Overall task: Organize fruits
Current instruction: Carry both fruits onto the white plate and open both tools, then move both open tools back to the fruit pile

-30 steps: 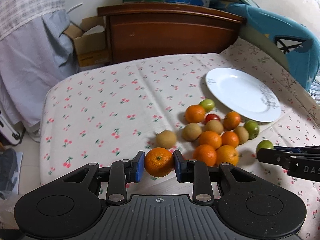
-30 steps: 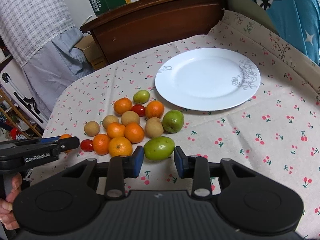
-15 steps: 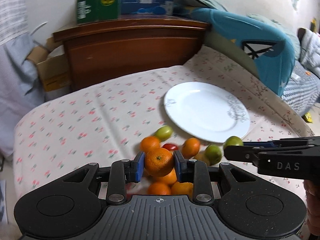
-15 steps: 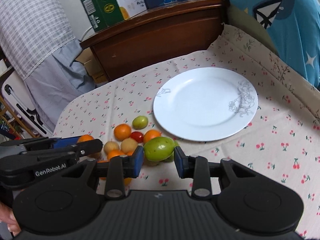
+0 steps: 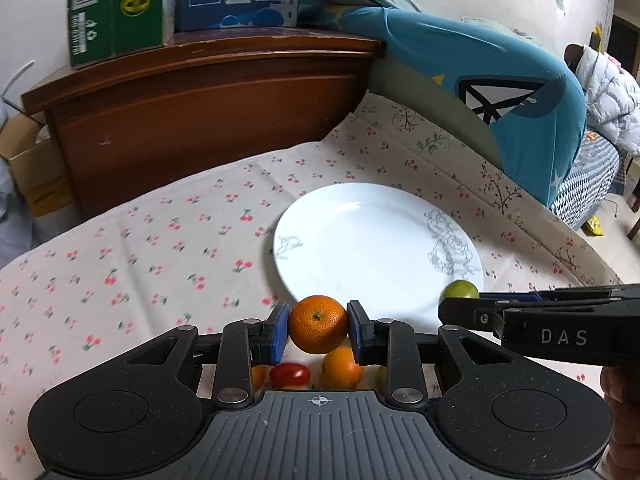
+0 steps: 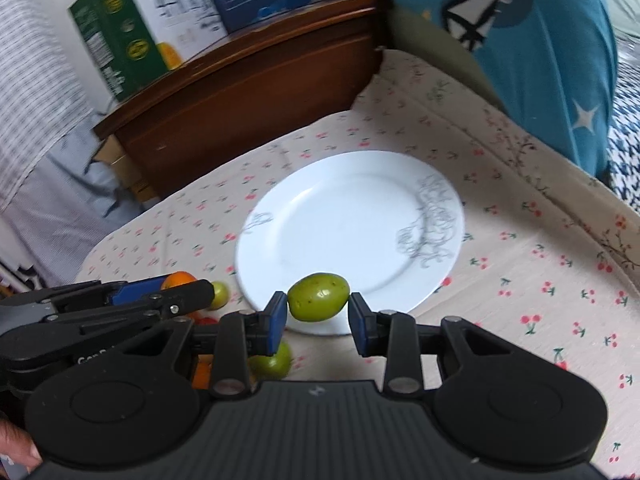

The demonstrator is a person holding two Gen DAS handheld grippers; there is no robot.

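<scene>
Two grippers hover at the white plate: left gripper clamps a mandarin orange, right gripper clamps a green jujube.

The plate is set on the tabletop, in front of the headboard, on which boxes are stacked. Loose fruits are gathered near the plate's near-left edge. A pillow is propped at the right.

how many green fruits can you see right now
3: one green fruit held in the right tool near the plate rim, one small one behind the left tool, one beneath the right tool. More may be hidden.
</scene>
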